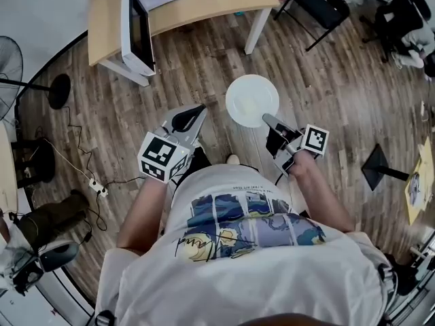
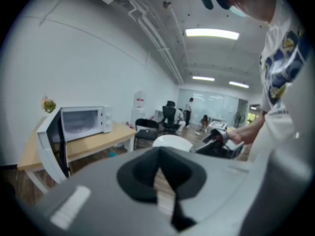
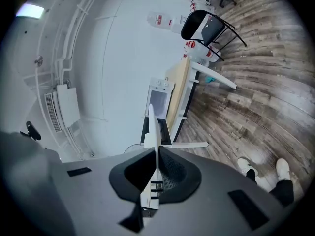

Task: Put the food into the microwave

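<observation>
A round white plate (image 1: 251, 99) hangs over the wood floor, and my right gripper (image 1: 268, 121) is shut on its near rim. Whether food lies on its pale face I cannot tell. In the right gripper view the plate (image 3: 156, 132) shows edge-on between the jaws of the right gripper (image 3: 156, 154). A white microwave (image 1: 139, 22) stands on a light wooden table (image 1: 204, 5) ahead, its door swung open. My left gripper (image 1: 202, 109) is level with the right one, shut and holding nothing. The left gripper view shows the microwave (image 2: 83, 122), the plate (image 2: 172, 141) and the left gripper (image 2: 158, 154).
A black folding chair (image 1: 319, 5) stands right of the table. A floor fan (image 1: 13, 66), a power strip with cables (image 1: 95, 185) and dark bags (image 1: 47, 216) lie to the left. A black stand base (image 1: 377, 168) sits at the right.
</observation>
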A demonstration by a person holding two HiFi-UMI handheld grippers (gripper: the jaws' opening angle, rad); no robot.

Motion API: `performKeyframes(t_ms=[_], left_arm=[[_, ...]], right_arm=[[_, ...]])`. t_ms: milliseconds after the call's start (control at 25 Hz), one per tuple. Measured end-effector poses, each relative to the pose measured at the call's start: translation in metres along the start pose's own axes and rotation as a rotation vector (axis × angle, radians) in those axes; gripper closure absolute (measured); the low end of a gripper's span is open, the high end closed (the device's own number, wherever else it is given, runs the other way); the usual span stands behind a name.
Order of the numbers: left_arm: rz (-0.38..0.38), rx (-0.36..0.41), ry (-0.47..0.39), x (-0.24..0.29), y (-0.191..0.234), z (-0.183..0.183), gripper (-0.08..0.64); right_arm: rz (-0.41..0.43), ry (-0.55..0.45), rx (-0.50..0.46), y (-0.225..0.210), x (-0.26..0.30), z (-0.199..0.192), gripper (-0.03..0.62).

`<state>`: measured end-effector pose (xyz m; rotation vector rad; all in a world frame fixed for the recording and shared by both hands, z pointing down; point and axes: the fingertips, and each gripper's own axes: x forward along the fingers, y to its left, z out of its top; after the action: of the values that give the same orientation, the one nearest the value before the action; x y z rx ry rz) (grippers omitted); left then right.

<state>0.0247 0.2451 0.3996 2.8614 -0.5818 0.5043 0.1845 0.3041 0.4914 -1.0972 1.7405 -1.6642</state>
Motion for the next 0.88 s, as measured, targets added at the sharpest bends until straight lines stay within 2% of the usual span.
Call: performKeyframes(t_ms=[160,520,880], left_arm=[[-0.006,0.048,-0.021,-0.002,0.043,0.02,0.552],[-0.025,0.079,-0.048,-0.021,0.147,0.041,0.552],[-0.024,0.128,-0.066,-0.03,0.207,0.053,0.552]], right_arm=[[-0.017,0.003,-0.003,0.009,0.039,0.01,0.577],[-0.035,-0.039,0.023,0.028,0.137,0.025,0.577],[-0.05,-0.081,0.044,0.038,0.206,0.039,0.577]])
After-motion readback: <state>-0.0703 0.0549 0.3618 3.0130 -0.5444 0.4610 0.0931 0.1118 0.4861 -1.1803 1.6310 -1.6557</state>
